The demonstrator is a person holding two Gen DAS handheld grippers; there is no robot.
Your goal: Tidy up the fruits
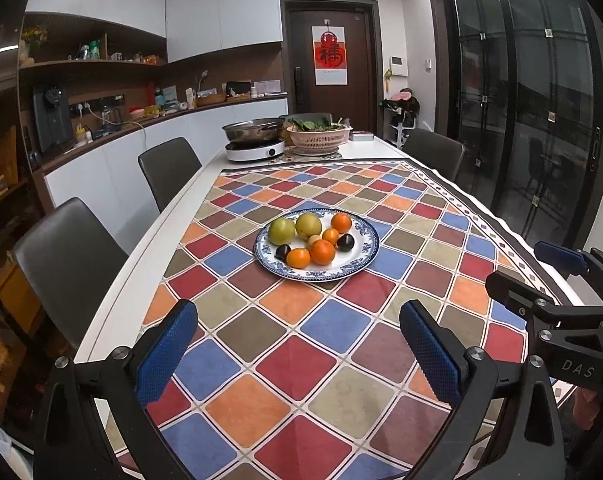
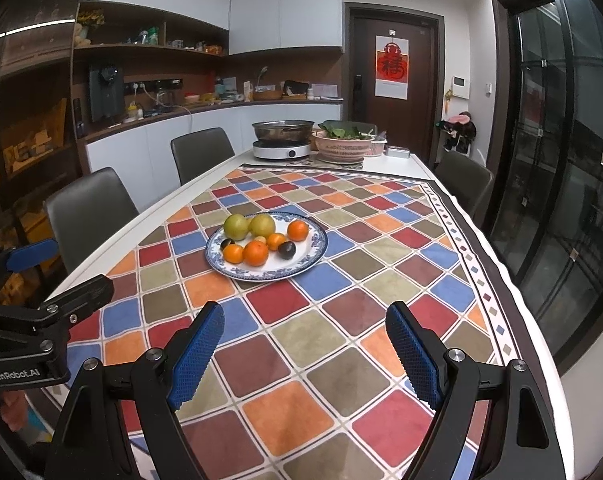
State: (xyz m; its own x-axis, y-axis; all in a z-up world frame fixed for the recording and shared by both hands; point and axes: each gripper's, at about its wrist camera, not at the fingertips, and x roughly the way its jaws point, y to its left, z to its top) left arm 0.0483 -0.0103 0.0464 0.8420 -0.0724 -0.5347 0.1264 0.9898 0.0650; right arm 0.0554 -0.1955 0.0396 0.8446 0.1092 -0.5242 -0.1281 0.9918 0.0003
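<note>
A blue-and-white plate (image 1: 363, 254) stands on the checkered tablecloth in the middle of the table; it also shows in the right wrist view (image 2: 313, 256). It holds two green fruits (image 1: 282, 231), several oranges (image 1: 322, 251) and two dark plums (image 1: 345, 242). My left gripper (image 1: 297, 344) is open and empty, hovering above the cloth well short of the plate. My right gripper (image 2: 305, 344) is open and empty, also short of the plate. Each gripper shows at the edge of the other's view: the right one (image 1: 541, 276), the left one (image 2: 57, 268).
A pan on a white induction cooker (image 1: 255, 148) and a pink basket of greens (image 1: 319, 136) stand at the table's far end. Grey chairs (image 1: 67, 260) line the left side, one (image 1: 433, 148) stands at the right. The table edge runs close on the right (image 2: 541, 320).
</note>
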